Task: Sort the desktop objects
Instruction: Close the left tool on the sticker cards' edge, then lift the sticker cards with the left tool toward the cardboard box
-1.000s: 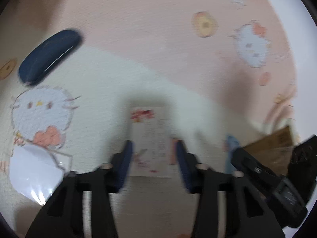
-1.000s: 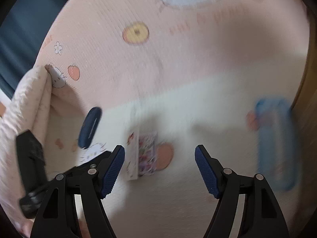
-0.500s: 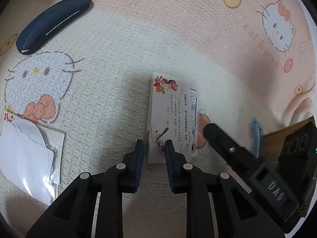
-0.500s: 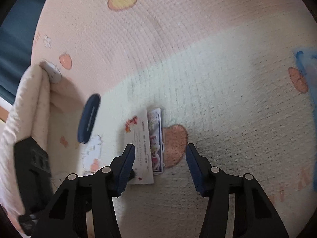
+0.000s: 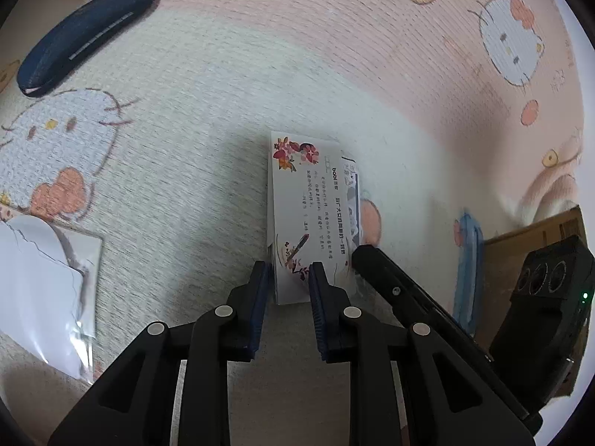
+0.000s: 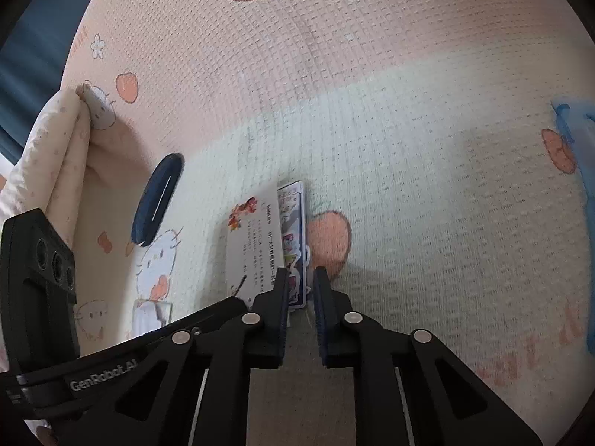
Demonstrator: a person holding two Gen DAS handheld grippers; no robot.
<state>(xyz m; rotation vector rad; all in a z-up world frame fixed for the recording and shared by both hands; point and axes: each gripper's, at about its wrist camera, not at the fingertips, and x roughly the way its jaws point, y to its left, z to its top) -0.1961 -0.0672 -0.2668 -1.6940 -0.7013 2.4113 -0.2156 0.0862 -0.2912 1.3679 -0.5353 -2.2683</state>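
The left tongs [image 5: 288, 278] pinch the near edge of the white card [image 5: 308, 208] lying on the patterned cloth [image 5: 186, 148]; the right tongs [image 6: 300, 284], having just closed, grip the sticker card [image 6: 293, 230] beneath it.

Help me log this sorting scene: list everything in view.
white card: one, flower print, mid-cloth, overlapping the picture card.
picture card: one, multicoloured, partly under the white card.
oval case: one, dark blue, far left.
clear sleeve: one, holding white paper, near left.
blurred item: one, light blue, right.
cardboard: one piece, brown, right edge.
cloth: one, pink and cream, under everything.
left tool: black, blue pads, jaws just been closing, narrow gap over the white card's near edge.
right tool: black, blue pads, shut at the picture card's near end.
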